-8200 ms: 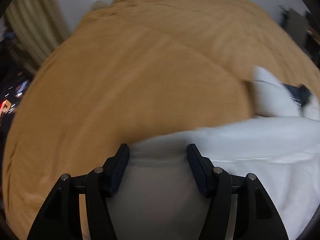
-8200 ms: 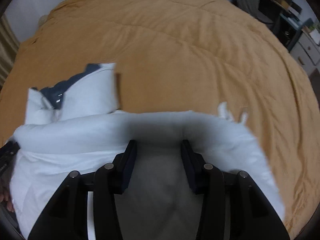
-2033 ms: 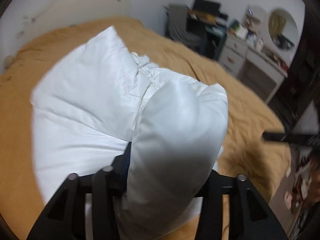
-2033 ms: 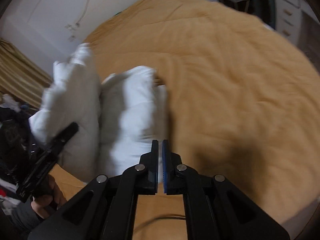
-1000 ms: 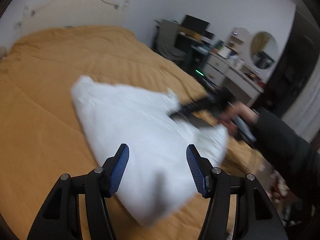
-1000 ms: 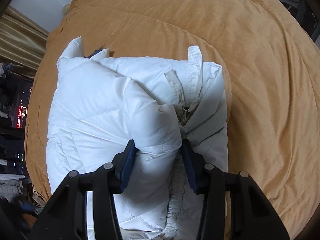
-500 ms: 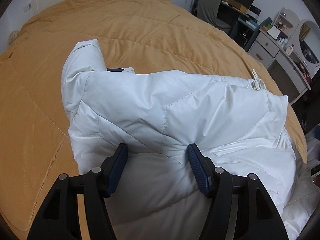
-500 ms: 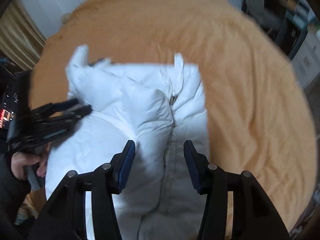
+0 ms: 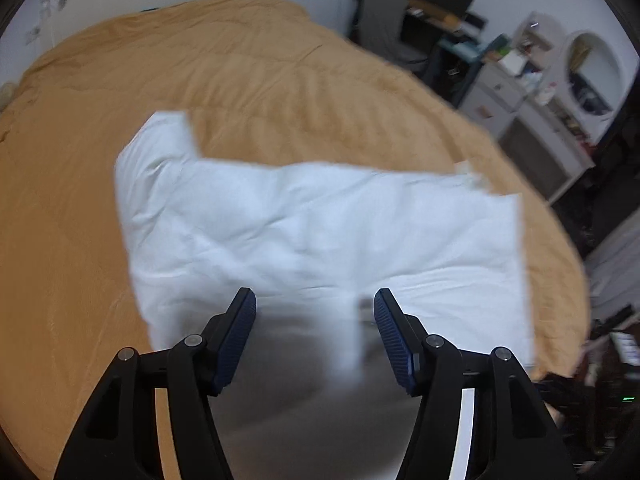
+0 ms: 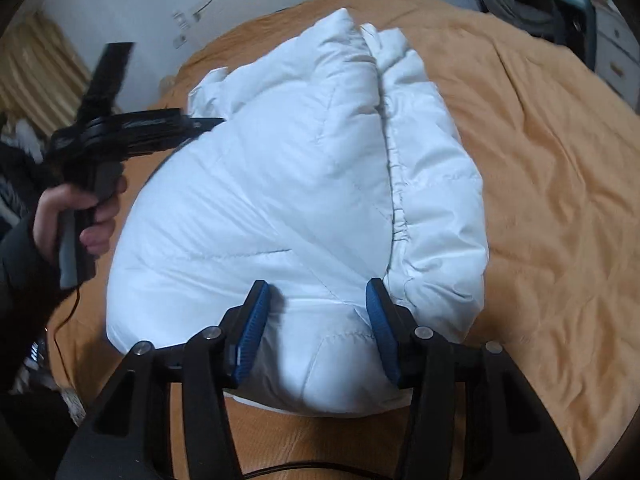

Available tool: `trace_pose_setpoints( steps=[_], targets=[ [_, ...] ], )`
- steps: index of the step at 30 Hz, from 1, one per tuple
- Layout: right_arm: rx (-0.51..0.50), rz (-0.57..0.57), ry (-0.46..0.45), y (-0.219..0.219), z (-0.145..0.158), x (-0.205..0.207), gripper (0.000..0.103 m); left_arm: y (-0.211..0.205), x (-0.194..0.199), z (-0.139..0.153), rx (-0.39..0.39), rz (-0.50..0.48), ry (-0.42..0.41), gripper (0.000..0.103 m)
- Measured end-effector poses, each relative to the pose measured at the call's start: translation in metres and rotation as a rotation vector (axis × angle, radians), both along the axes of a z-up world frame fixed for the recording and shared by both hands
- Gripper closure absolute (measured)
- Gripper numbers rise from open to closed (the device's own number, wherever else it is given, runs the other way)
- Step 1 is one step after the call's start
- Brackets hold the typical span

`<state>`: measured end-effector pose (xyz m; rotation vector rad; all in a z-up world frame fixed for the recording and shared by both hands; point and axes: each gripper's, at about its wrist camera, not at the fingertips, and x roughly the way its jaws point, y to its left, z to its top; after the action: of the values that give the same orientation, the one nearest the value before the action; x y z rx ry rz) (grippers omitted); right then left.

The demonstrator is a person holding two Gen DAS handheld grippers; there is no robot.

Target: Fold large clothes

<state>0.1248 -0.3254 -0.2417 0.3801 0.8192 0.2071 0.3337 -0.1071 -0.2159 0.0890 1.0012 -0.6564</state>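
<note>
1. Far left of the right wrist view: the person's left hand (image 10: 76, 216) is wrapped around the handle of the left gripper (image 10: 200, 122), whose tip pokes in against the upper left edge of the white puffer jacket (image 10: 304, 184). Can't tell from this angle how far apart its fingers are.
2. The left wrist view settles it: the left gripper (image 9: 314, 312) is spread wide with nothing between the blue pads (image 9: 236, 336), hanging over the jacket (image 9: 320, 232). Pretty blurry shot though.
3. Middle of both frames: the jacket sits folded into a chunky bundle on the orange bedspread (image 10: 552, 168), zipper seam running up the right of centre.
4. Bottom centre of the right view: the right gripper (image 10: 316, 312) is released too, its fingers straddling the near end of the bundle without pinching it.
5. Upper right of the left view: a cluttered desk (image 9: 444, 28) and a white dresser (image 9: 532, 120) past the bed.
</note>
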Motion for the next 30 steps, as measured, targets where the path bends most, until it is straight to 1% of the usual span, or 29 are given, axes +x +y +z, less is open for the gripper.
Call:
trace_pose_setpoints(
  steps=[1, 2, 3, 4, 5, 7, 8, 10, 11, 12, 14, 15, 16, 17, 18, 20, 22, 24, 26, 27, 29, 30],
  targets=[
    [-0.011, -0.006, -0.002, 0.002, 0.000, 0.001, 0.052, -0.004, -0.008, 0.011, -0.027, -0.036, -0.013, 0.040],
    [-0.024, -0.011, -0.004, 0.005, 0.000, 0.001, 0.052, -0.013, -0.016, 0.018, -0.015, -0.063, -0.027, 0.040],
    [-0.038, -0.017, -0.005, 0.008, 0.001, 0.001, 0.052, -0.025, -0.022, 0.022, 0.019, -0.097, -0.047, 0.040],
    [-0.053, -0.023, -0.004, 0.010, 0.002, 0.001, 0.052, -0.040, -0.027, 0.020, 0.071, -0.138, -0.054, 0.040],
    [-0.063, -0.027, -0.004, 0.012, 0.002, 0.002, 0.052, -0.057, -0.029, 0.014, 0.118, -0.175, -0.042, 0.040],
    [-0.070, -0.037, -0.002, 0.016, 0.002, 0.001, 0.052, -0.089, -0.023, -0.004, 0.198, -0.226, 0.009, 0.040],
    [-0.076, -0.038, -0.001, 0.016, 0.001, 0.001, 0.052, -0.103, -0.018, -0.011, 0.227, -0.225, 0.007, 0.039],
    [-0.104, -0.039, -0.001, 0.020, 0.002, 0.002, 0.052, -0.122, -0.004, -0.017, 0.251, -0.197, -0.016, 0.039],
    [-0.112, -0.047, -0.001, 0.021, 0.001, 0.002, 0.052, -0.131, 0.003, -0.018, 0.270, -0.179, -0.014, 0.038],
    [-0.104, -0.060, 0.003, 0.020, 0.000, 0.001, 0.052, -0.141, 0.011, -0.020, 0.297, -0.167, -0.020, 0.038],
    [-0.079, -0.082, 0.011, 0.019, -0.002, -0.002, 0.052, -0.158, 0.022, -0.024, 0.362, -0.137, -0.055, 0.038],
    [-0.080, -0.084, 0.012, 0.020, -0.001, -0.002, 0.052, -0.168, 0.028, -0.030, 0.415, -0.125, -0.086, 0.038],
    [-0.091, -0.084, 0.010, 0.022, 0.000, -0.004, 0.052, -0.175, 0.034, -0.038, 0.460, -0.117, -0.100, 0.038],
    [-0.099, -0.086, 0.009, 0.023, 0.000, -0.004, 0.052, -0.181, 0.042, -0.049, 0.505, -0.102, -0.087, 0.039],
    [-0.102, -0.087, 0.010, 0.024, 0.000, -0.004, 0.052, -0.183, 0.051, -0.062, 0.519, -0.083, -0.044, 0.039],
    [-0.101, -0.097, 0.017, 0.025, 0.000, -0.006, 0.052, -0.181, 0.064, -0.074, 0.504, -0.047, 0.015, 0.039],
    [-0.085, -0.105, 0.020, 0.022, -0.001, -0.005, 0.052, -0.181, 0.073, -0.078, 0.505, -0.031, 0.034, 0.039],
    [-0.078, -0.104, 0.019, 0.022, -0.001, -0.004, 0.052, -0.180, 0.078, -0.073, 0.496, -0.029, 0.032, 0.039],
    [-0.086, -0.103, 0.018, 0.023, -0.002, -0.003, 0.052, -0.169, 0.083, -0.050, 0.438, -0.023, 0.026, 0.041],
    [-0.092, -0.099, 0.016, 0.024, -0.002, -0.004, 0.052, -0.156, 0.083, -0.028, 0.388, -0.005, 0.003, 0.041],
    [-0.098, -0.100, 0.007, 0.026, -0.003, -0.007, 0.052, -0.127, 0.076, 0.013, 0.317, 0.012, -0.059, 0.041],
    [-0.092, -0.102, 0.006, 0.025, -0.004, -0.007, 0.052, -0.106, 0.064, 0.037, 0.287, 0.027, -0.112, 0.041]
  ],
)
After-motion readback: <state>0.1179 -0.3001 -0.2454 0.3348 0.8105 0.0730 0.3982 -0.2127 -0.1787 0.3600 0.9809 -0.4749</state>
